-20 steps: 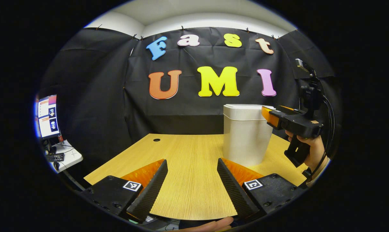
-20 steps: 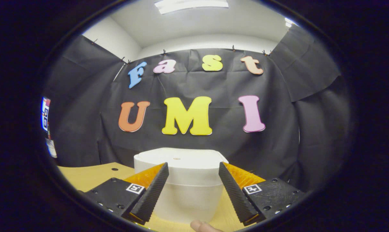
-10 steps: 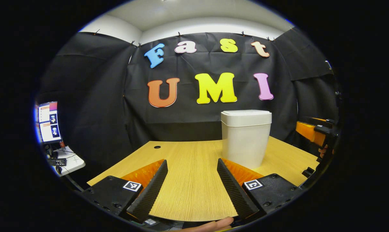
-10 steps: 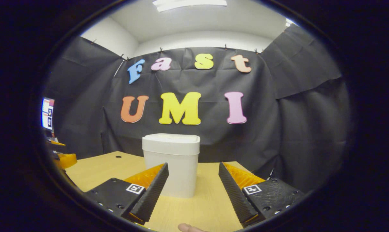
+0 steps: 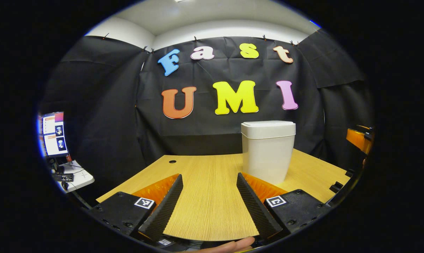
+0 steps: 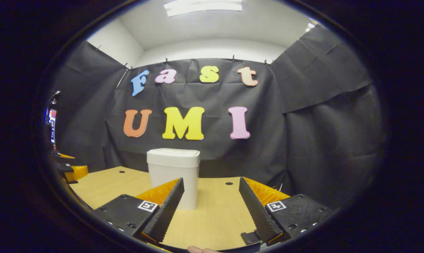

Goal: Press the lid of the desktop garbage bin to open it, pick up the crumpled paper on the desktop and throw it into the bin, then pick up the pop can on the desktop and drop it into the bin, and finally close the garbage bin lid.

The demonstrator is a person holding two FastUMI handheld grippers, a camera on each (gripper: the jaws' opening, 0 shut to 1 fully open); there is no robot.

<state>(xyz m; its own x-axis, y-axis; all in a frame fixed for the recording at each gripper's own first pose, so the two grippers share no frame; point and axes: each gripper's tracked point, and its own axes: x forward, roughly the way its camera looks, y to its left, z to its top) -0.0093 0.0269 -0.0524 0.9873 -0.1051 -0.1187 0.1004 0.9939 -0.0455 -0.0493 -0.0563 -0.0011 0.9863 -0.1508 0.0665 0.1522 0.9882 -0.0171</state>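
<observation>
The white garbage bin (image 5: 267, 154) stands upright on the wooden desk (image 5: 205, 196), its lid (image 5: 268, 128) down flat. In the right gripper view the bin (image 6: 172, 177) is left of centre, well beyond the fingers. My left gripper (image 5: 209, 175) hovers open over bare desk, with the bin just beyond its right finger. My right gripper (image 6: 211, 179) is open too, with nothing between its fingers. The right gripper (image 5: 359, 138) peeks in at the far right edge of the left gripper view. The left gripper (image 6: 71, 172) peeks in at the left edge of the right gripper view.
A monitor (image 5: 53, 133) and a small white side table (image 5: 73, 173) sit off the desk's left side. Cable holes (image 6: 229, 183) mark the desk's back corners. Black cloth walls close the desk in behind and on both sides.
My right gripper has drawn back from just above the bin lid toward the desk's near right; the bin now looks small and far. The left gripper has barely moved.
</observation>
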